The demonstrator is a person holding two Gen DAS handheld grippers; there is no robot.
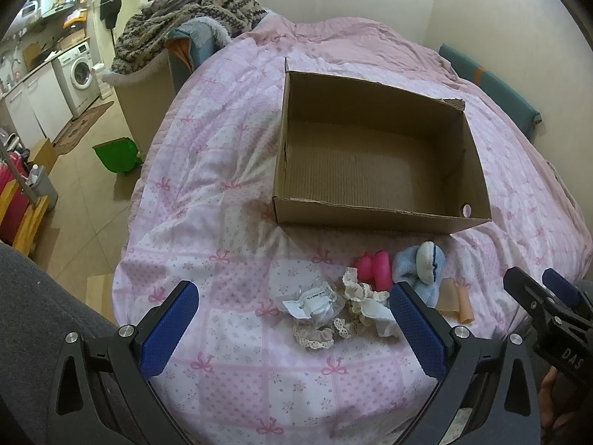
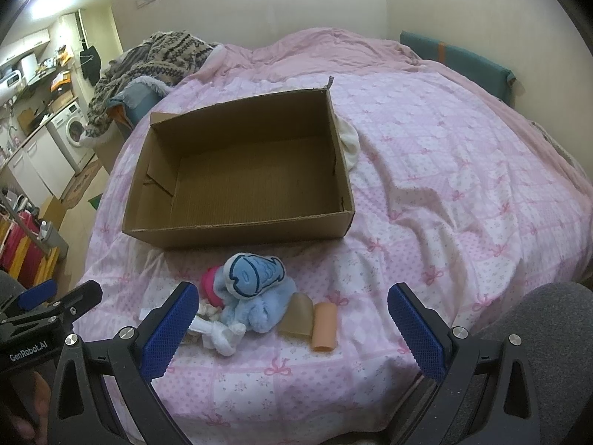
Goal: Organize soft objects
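An empty open cardboard box [image 1: 370,218] [image 2: 237,231] stands on a pink bedspread. In front of it lies a row of soft things: a clear bag with a white item [image 1: 311,302], cream lace scrunchies [image 1: 355,296], a pink rolled piece [image 1: 376,269] [image 2: 209,285], a blue plush toy [image 1: 422,263] [image 2: 255,289], and tan and peach rolled socks [image 1: 457,300] [image 2: 311,320]. My left gripper [image 1: 292,315] is open and empty above the bag and scrunchies. My right gripper [image 2: 292,315] is open and empty above the socks. Each gripper shows in the other's view, the right one [image 1: 545,293] and the left one [image 2: 63,298].
The bed's left edge drops to a tiled floor with a green dustpan [image 1: 116,155]. A patterned blanket pile [image 1: 185,18] lies at the bed's far left. A white cloth [image 2: 350,141] lies behind the box. A teal cushion [image 1: 493,85] leans on the right wall.
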